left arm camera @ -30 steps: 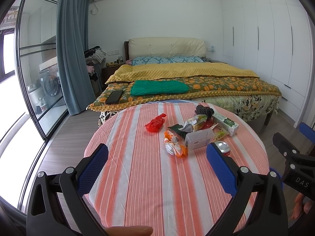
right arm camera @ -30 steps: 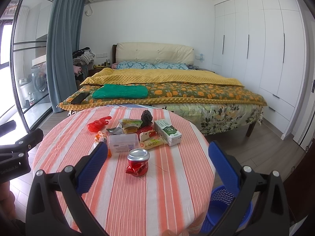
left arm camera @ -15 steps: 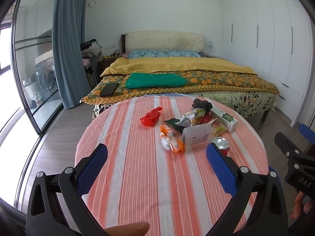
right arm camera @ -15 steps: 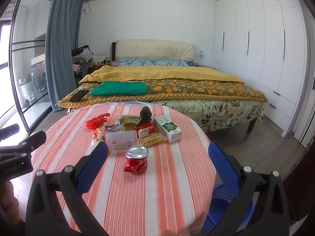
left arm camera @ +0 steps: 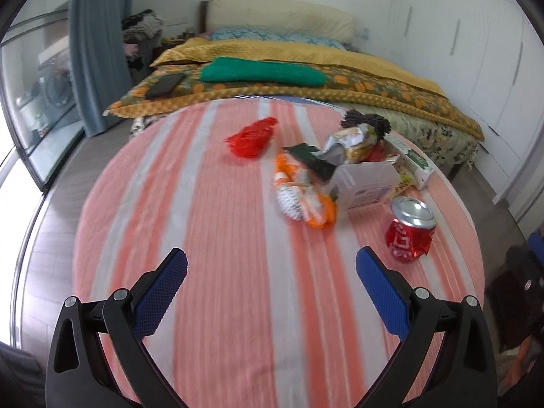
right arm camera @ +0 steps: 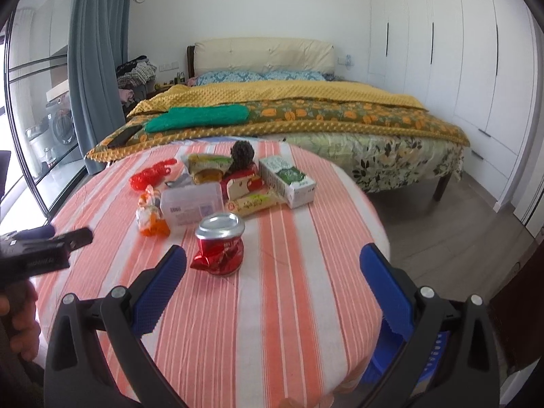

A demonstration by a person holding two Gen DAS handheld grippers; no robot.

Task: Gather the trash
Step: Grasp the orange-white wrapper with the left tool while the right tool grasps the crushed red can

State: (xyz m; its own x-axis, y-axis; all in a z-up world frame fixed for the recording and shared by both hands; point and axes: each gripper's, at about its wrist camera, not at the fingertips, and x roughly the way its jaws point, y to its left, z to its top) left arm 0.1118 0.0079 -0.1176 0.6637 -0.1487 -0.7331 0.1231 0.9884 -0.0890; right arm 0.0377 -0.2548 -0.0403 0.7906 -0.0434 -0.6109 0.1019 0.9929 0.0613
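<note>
Trash lies on a round table with an orange-striped cloth (left arm camera: 210, 238) (right arm camera: 289, 306): a crushed red can (left arm camera: 409, 229) (right arm camera: 220, 244), a clear plastic box (left arm camera: 367, 183) (right arm camera: 192, 204), an orange wrapper (left arm camera: 302, 193) (right arm camera: 149, 216), a red wrapper (left arm camera: 251, 137) (right arm camera: 151, 173), a milk carton (right arm camera: 287, 180) and snack packets (left arm camera: 350, 142). My left gripper (left arm camera: 272, 268) is open and empty, above the table short of the orange wrapper. My right gripper (right arm camera: 273, 265) is open and empty, with the can just ahead of its left finger.
A blue basket (right arm camera: 401, 357) stands on the floor by the table's right edge, partly hidden. A bed (right arm camera: 289, 115) with yellow blankets lies behind the table. A glass partition and a curtain (right arm camera: 95, 68) are at the left, white wardrobes (right arm camera: 459, 51) at the right.
Both grippers have moved forward and lower over the table; the trash looks nearer. The left view tilted down and to the left. Both stay open.
</note>
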